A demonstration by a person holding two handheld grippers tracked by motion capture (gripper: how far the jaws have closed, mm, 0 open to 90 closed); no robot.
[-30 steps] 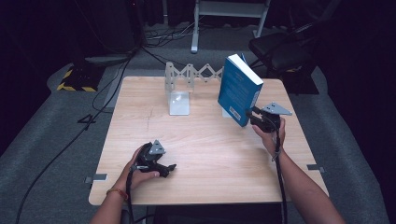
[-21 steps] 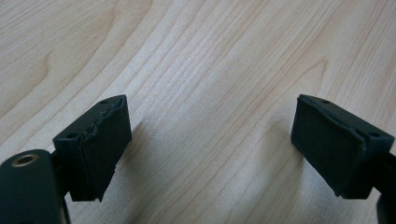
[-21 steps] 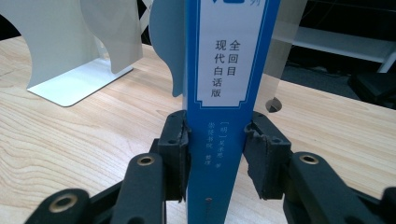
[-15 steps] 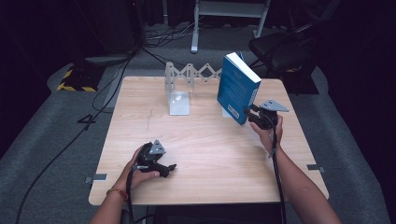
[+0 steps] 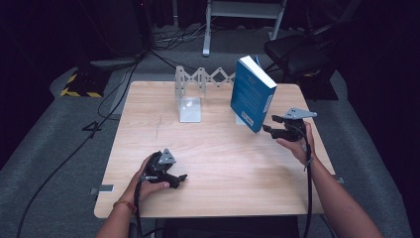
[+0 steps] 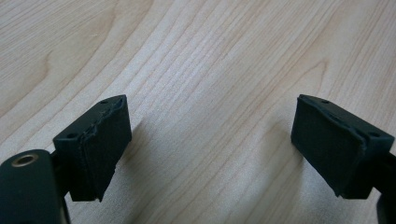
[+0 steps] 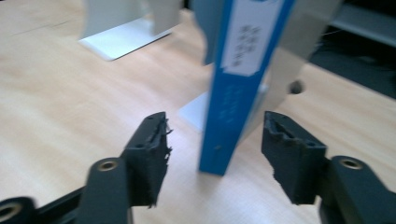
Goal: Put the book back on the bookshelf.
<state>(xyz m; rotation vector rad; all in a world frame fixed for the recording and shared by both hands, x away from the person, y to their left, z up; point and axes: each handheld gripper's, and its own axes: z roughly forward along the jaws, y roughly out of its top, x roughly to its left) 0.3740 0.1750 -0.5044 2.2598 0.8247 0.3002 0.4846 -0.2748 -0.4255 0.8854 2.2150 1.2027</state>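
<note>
On the worktop [image 5: 218,163] the book [image 5: 251,94] stands toward the far right, tilted, with a bookend [image 5: 189,101] to its left near the far edge. The right tongs [image 5: 268,124] sit just right of the book's lower corner, while the left tongs [image 5: 181,179] rest near the front edge, well apart from both.

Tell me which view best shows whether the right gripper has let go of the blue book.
The right gripper view: the blue book stands upright between the right gripper jaws, which have just been opening, with gaps on both sides. The high view shows the book leaning and the gripper beside it, small.
</note>
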